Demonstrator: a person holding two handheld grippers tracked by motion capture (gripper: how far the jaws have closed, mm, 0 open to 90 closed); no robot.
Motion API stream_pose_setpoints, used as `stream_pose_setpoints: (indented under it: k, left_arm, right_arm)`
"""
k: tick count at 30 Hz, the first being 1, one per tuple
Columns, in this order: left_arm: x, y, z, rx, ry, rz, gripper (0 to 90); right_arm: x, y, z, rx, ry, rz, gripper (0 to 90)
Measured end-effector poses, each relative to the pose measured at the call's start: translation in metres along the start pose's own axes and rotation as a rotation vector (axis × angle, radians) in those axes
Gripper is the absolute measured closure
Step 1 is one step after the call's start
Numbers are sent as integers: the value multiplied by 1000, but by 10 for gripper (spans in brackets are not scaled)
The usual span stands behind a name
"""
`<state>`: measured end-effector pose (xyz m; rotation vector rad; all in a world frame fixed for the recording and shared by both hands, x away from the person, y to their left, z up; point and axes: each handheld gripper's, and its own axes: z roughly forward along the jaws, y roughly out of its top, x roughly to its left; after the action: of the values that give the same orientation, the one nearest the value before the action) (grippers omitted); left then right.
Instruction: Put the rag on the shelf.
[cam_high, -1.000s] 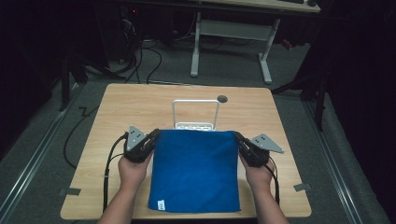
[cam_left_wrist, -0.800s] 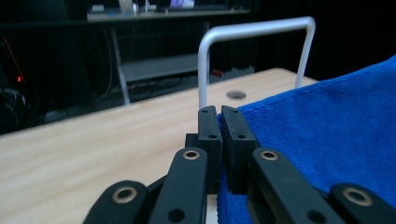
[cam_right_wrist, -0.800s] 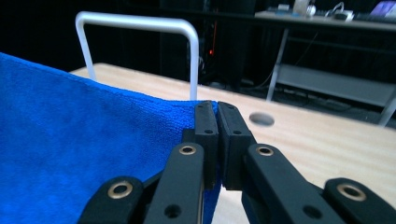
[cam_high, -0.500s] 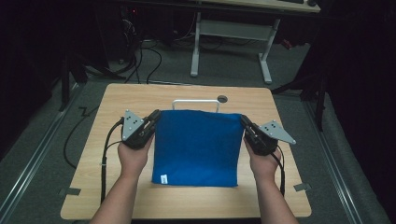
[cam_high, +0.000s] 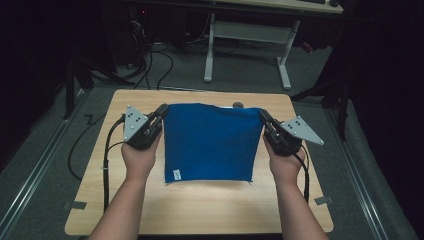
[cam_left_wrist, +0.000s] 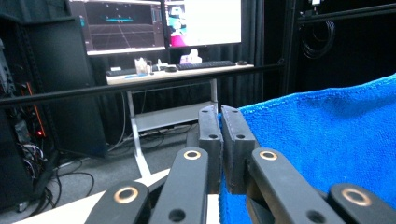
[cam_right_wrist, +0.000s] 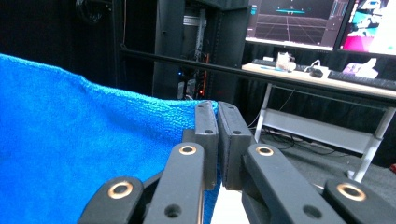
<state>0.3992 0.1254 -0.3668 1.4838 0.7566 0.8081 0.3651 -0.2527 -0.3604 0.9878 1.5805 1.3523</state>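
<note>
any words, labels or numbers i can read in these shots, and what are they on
No text is legible.
Small white tag at the near left corner of the blue terry cloth: any print is too small to read.
Glowing monitor screens behind the table: graphics show, any text too blurred to read.
Grey three-cornered plates on the grippers: dots alone, no lettering.
</note>
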Motion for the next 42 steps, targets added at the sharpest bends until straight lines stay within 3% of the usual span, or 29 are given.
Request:
stream_pose_setpoints:
  k: [11, 19, 23, 26, 32, 42]
  left_arm:
    - [5, 17, 4, -26, 4, 10, 878]
    - [16, 23, 22, -13, -9, -23, 878]
    - [24, 20, 37, 24, -4, -20, 877]
    - [32, 20, 46, 23, -1, -41, 877]
    - [39, 24, 62, 20, 27, -32, 877]
    - [57, 45, 83, 21, 71, 24, 876]
  right_arm:
    - [-5, 17, 3, -28, -5, 5, 879]
    - [-8, 28, 11, -36, -8, 3, 882]
    - [-16, 34, 24, -23, -15, 20, 881]
    - [-22, 35, 33, -13, -19, 24, 881]
    - [-30, 40, 57, 5, -33, 36, 881]
    - [-34, 60, 92, 21, -65, -16, 881]
